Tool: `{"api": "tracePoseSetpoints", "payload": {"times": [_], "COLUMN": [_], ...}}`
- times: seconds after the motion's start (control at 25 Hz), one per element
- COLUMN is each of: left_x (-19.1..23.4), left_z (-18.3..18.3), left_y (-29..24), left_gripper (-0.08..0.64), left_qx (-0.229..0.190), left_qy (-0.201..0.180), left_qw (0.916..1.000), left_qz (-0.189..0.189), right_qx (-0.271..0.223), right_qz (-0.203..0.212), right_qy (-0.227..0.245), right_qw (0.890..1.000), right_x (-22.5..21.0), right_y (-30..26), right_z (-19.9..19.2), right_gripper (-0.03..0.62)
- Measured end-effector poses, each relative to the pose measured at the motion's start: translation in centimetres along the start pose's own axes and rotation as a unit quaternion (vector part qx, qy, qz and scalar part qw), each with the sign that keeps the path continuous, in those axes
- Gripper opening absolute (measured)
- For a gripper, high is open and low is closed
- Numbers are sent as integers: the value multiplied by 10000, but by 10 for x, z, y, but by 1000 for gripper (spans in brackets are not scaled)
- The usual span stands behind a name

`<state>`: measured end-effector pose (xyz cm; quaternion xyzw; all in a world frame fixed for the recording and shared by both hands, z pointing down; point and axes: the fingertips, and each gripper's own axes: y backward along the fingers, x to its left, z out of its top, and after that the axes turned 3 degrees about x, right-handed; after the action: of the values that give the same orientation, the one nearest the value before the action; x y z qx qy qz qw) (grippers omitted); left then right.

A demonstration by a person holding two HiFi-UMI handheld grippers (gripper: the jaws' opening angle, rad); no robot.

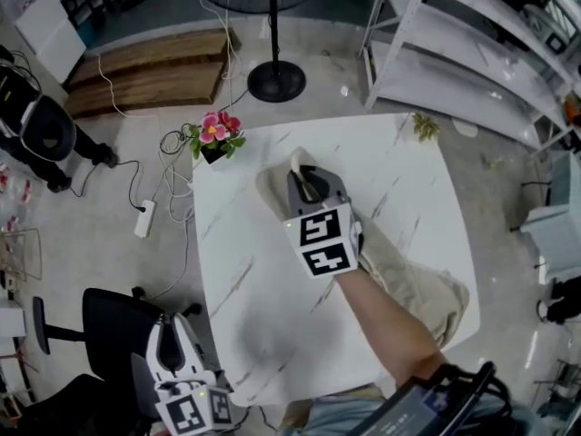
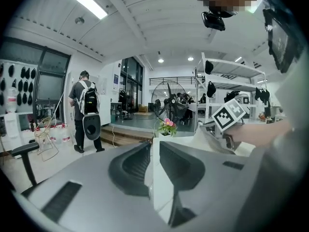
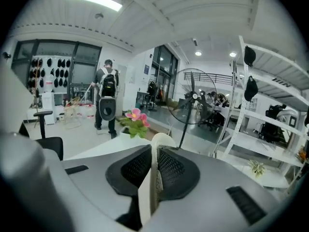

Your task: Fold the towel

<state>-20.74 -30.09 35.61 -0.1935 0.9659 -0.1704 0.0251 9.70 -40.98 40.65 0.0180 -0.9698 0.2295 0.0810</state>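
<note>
A beige towel lies across the white marble table, from its middle down to the near right edge. My right gripper is over the table's middle, shut on a towel corner lifted off the surface. In the right gripper view the towel stands as a thin fold pinched between the pads of the right gripper. My left gripper hangs off the table's near left corner, away from the towel. In its own view the left gripper shows a narrow gap with nothing in it.
A pot of pink flowers stands at the table's far left corner, a small dried plant at the far right. A black office chair sits beside my left gripper. A fan stand and white shelving stand beyond.
</note>
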Motion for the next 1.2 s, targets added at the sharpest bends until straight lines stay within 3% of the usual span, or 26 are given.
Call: {"api": "tracePoseSetpoints", "payload": {"times": [0.16, 0.32, 0.48, 0.72, 1.0, 1.12, 1.2], "left_x": [20, 37, 58, 81, 95, 100, 102], "left_z": [5, 5, -4, -22, -40, -47, -49], "left_y": [39, 84, 132, 181, 217, 233, 240], "left_gripper": [63, 63, 63, 63, 63, 63, 63], "left_qx": [-156, -281, -322, -325, -326, -333, -365], "left_qy": [-21, -49, -29, 48, 128, 159, 167], "left_qw": [9998, 9994, 9989, 9977, 9962, 9954, 9951], "left_qz": [80, 170, 325, 586, 802, 889, 903], "right_qx": [-287, -388, -310, -53, 505, 526, 348], "right_qz": [336, 812, 1334, 2078, 2688, 3012, 3159], "right_qy": [295, 452, 700, 1295, 1747, 1666, 1496], "right_qw": [9986, 9949, 9881, 9696, 9459, 9374, 9363], "right_x": [69, 145, 223, 322, 387, 401, 405], "right_y": [40, 76, 104, 124, 118, 121, 131], "right_z": [30, 34, 20, -22, -93, -97, -83], "right_gripper": [51, 51, 51, 54, 81, 186, 204]}}
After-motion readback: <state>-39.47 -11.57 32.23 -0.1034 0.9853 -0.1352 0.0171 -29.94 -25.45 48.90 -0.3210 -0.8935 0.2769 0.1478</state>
